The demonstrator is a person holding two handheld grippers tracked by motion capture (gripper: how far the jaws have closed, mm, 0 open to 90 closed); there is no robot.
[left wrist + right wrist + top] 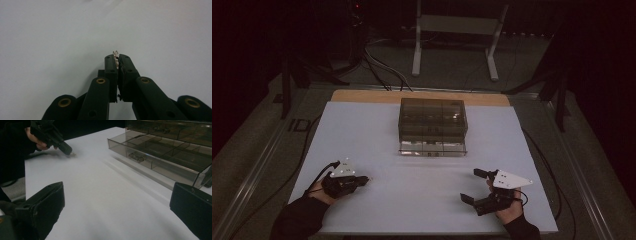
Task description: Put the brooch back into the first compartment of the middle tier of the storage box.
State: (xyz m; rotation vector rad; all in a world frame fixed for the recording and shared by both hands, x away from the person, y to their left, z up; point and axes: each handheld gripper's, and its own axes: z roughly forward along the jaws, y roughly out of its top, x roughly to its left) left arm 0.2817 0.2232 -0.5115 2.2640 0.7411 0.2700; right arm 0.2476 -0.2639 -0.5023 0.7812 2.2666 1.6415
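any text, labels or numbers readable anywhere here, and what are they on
"ID": two pale letters on the dark floor left of the white table in the high view; they may run on behind the table's edge, so the word may be cut off.
Smoky clear drawer box: no label legible.
Grey plates on the left gripper and right gripper: no print that can be read.
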